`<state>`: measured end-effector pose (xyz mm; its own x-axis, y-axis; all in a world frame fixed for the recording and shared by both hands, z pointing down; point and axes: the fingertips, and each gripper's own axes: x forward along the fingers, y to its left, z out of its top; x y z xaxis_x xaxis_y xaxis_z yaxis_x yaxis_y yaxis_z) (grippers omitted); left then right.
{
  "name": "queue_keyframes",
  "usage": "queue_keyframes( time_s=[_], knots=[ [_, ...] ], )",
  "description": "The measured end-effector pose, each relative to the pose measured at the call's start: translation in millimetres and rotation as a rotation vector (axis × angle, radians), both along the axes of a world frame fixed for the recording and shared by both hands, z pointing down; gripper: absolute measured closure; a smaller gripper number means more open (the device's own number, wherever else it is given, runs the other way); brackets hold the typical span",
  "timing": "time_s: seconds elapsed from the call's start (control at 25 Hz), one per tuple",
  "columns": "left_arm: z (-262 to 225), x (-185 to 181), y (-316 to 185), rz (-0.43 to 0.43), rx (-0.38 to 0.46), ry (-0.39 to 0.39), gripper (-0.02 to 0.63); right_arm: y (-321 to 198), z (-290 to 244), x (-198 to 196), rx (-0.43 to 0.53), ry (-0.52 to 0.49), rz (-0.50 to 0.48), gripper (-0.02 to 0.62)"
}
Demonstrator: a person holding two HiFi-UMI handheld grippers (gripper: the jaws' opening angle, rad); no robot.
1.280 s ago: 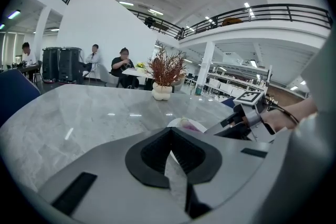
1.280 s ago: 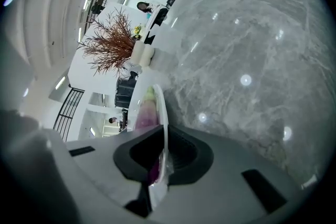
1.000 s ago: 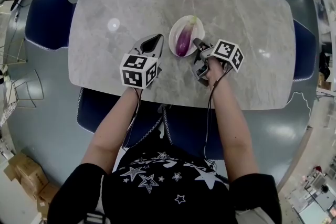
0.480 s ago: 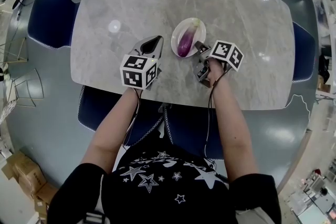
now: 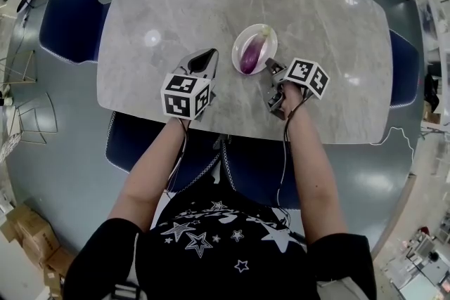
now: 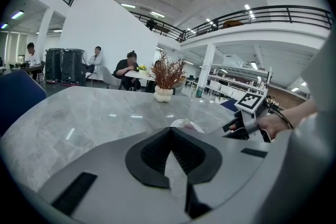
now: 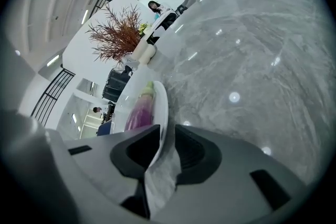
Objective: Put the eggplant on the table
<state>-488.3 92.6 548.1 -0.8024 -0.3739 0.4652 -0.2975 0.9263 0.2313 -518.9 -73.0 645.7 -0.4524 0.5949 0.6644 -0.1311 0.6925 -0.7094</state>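
While the left gripper [image 5: 203, 57], jaws together and empty, sits further off, the right gripper [image 5: 270, 66] has slightly parted jaws astride the plate [image 5: 240, 46] rim; just ahead-left, the eggplant [image 5: 252, 53] lies on the plate, lengthwise away.

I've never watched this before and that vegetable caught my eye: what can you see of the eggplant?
The eggplant is slim and glossy purple, paling to a light green stem end that points towards the far side of the table. It lies lengthwise on a white plate. Only the plate touches it; the left tool and right tool are both clear of it.
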Motion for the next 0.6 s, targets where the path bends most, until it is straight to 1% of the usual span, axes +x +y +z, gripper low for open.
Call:
queue_keyframes(
  time_s=[0.16, 0.4, 0.6],
  knots=[
    [-3, 14, -1, 0.009, 0.008, -0.012, 0.598, -3, -2, 19, -0.028, -0.006, 0.011, 0.526],
    [-17, 38, 4, 0.031, 0.019, -0.032, 0.598, 8, -25, 41, -0.061, -0.058, 0.027, 0.526],
    [-31, 71, 3, 0.055, 0.027, -0.059, 0.598, 14, -49, 68, -0.051, -0.117, 0.012, 0.528]
  ],
)
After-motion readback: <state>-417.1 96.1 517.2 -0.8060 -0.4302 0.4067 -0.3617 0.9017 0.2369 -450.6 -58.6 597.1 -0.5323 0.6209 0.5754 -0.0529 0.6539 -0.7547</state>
